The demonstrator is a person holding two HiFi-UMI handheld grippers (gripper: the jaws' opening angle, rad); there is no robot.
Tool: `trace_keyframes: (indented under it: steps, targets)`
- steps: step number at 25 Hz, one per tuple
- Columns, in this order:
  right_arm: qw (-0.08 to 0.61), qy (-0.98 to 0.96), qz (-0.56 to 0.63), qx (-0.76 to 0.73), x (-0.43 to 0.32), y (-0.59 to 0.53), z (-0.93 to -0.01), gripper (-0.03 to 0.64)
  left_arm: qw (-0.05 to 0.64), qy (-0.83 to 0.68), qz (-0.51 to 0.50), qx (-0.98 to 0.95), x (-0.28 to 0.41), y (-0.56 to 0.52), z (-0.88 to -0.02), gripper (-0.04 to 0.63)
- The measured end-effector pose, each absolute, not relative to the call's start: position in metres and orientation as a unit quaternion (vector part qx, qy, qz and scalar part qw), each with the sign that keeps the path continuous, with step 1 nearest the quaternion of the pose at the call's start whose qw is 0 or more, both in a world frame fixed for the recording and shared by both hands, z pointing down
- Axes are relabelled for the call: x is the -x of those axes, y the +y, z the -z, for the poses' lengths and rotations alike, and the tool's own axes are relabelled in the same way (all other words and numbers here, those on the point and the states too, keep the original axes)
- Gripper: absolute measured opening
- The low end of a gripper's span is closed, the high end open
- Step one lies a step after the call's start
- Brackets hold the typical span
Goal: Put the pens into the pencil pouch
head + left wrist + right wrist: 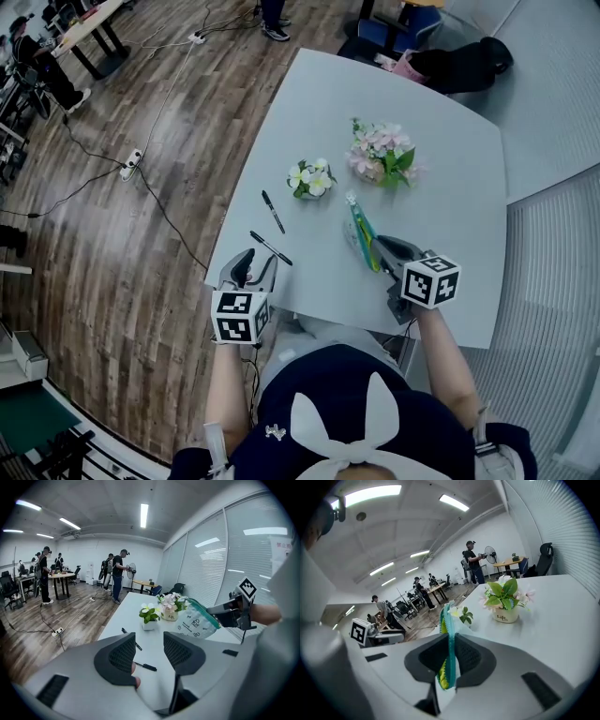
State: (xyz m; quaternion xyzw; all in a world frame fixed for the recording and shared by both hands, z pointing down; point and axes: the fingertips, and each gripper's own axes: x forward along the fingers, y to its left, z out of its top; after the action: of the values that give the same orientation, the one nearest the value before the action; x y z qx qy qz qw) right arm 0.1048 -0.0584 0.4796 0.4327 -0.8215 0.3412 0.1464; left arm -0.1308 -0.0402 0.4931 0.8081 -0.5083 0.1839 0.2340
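Note:
Two black pens lie on the white table (450, 159): one (273, 211) near the small flower pot, the other (270, 247) closer to me, also seen as the near pen (144, 666) in the left gripper view. My left gripper (253, 262) (147, 651) hovers just short of that pen, open and empty. My right gripper (380, 249) (451, 656) is shut on the teal zipper edge of the white pencil pouch (361, 232) (449, 639), holding it lifted off the table. The left gripper view shows the pouch (197, 620) hanging at the right.
A small pot of white flowers (310, 178) and a larger pot of pink flowers (382, 155) stand mid-table. A dark bag (464, 64) lies beyond the far corner. The table's left edge drops to a wood floor with cables (131, 161). People stand at desks far off.

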Motion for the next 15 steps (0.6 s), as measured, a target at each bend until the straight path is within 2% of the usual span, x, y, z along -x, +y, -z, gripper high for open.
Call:
trace_keyframes:
  steps: [5,15]
  targets:
    - [0.111,-0.823,-0.352,-0.432,-0.096,-0.058,-0.466,0.048,0.223,-0.512,-0.209,-0.803,0.143,-0.047,-0.500,0.194]
    - [0.102,-0.815,-0.381,-0.425,-0.089,-0.059,-0.474,0.048,0.180,-0.478,-0.315,-0.800,0.160,-0.065,-0.537,0.195]
